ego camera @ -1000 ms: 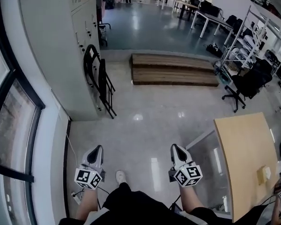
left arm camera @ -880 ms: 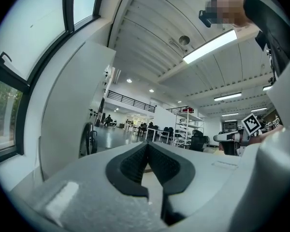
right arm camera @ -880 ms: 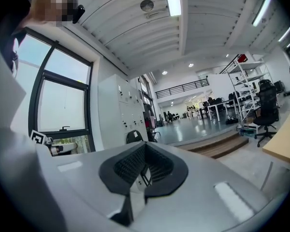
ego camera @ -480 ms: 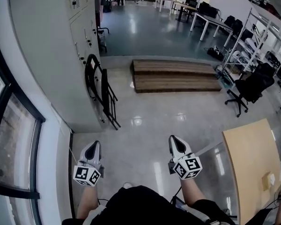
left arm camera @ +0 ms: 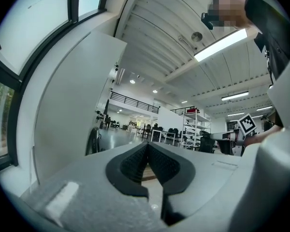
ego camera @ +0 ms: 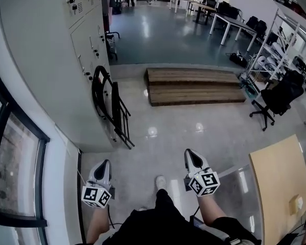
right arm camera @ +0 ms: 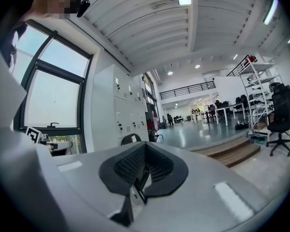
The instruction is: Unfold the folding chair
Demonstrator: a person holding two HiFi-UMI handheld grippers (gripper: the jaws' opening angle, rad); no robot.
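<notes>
Spotter: Task item first. The folding chair is folded flat, black-framed, and leans against the locker cabinet. It is on the side with the doors and locks, close to the cabinet's near corner. Its feet rest on the floor at the cabinet's foot.

Checker: Is either tool on it?

Spotter: No. Both are held on the near side of the cabinet, well apart from the chair. The left tool is just out from the cabinet's near corner. The right tool is farther out from the cabinet, over open floor.

Checker: And their jaws?

Spotter: Pressed together on both, pad against pad, with nothing pinched. In the left gripper view the chair's rounded back shows against the cabinet, left of the closed jaws. In the right gripper view it sits at the cabinet's foot, just above them.

Checker: What lies farther out?

Spotter: A low wooden platform with two steps lies out from the cabinet's door side, beyond the chair. Past its far end from the cabinet stands a black office chair. A wooden counter is across the floor from the cabinet, beyond the right tool. A dark-framed window is on the cabinet's opposite side. The person's light shoe is on the floor between the two tools.
</notes>
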